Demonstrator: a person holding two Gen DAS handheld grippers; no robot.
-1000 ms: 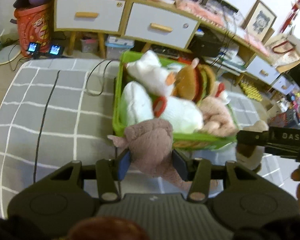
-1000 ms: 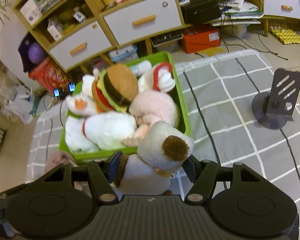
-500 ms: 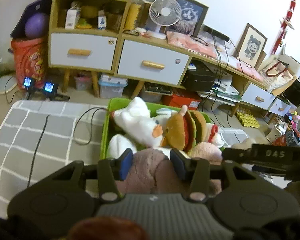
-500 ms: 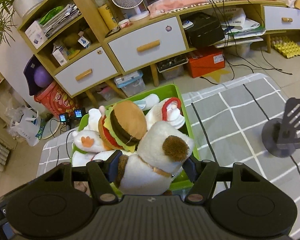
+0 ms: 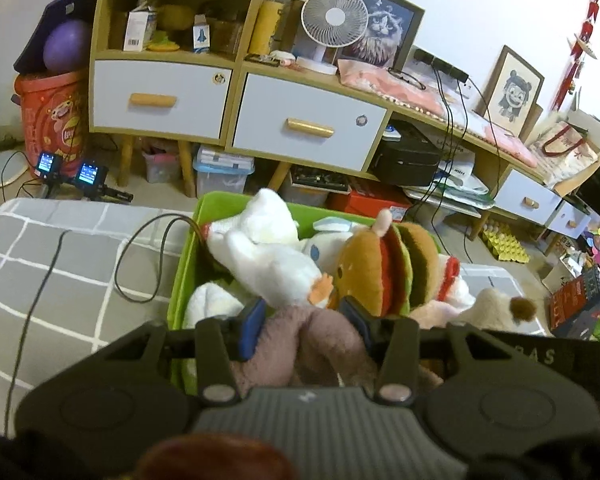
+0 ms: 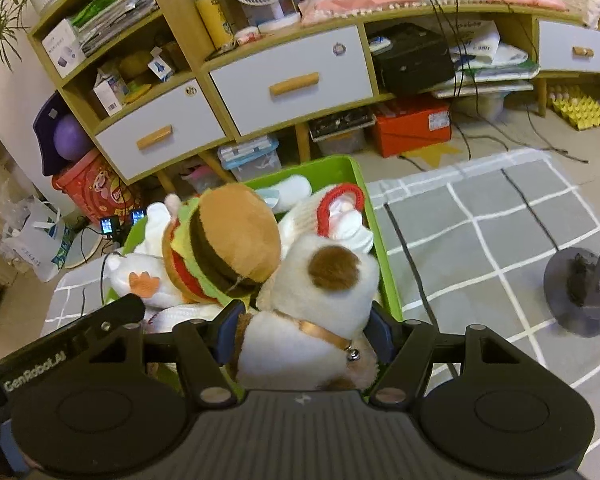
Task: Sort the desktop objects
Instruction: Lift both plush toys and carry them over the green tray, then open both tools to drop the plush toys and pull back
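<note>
A green basket [image 5: 185, 264] [image 6: 384, 248] on the grey checked table holds several plush toys: a white duck [image 5: 276, 264] [image 6: 140, 276], a burger plush [image 5: 384, 272] [image 6: 228, 240] and a white plush with a red ring [image 6: 340, 216]. My left gripper [image 5: 302, 320] is shut on a mauve-brown plush [image 5: 312, 344], held over the basket's near edge. My right gripper [image 6: 304, 330] is shut on a cream plush dog with a brown ear and a collar [image 6: 320, 308], held over the basket's near right corner. The dog's head shows in the left wrist view [image 5: 496, 310].
A black cable [image 5: 140, 264] loops on the table left of the basket. A dark phone stand [image 6: 584, 292] sits on the table at right. Beyond the table stand a wooden cabinet with white drawers [image 5: 300, 124], a fan [image 5: 332, 16] and floor clutter.
Both grippers have lifted their plush toys and moved forward, from in front of the basket to over its near edge. Both stay shut.
</note>
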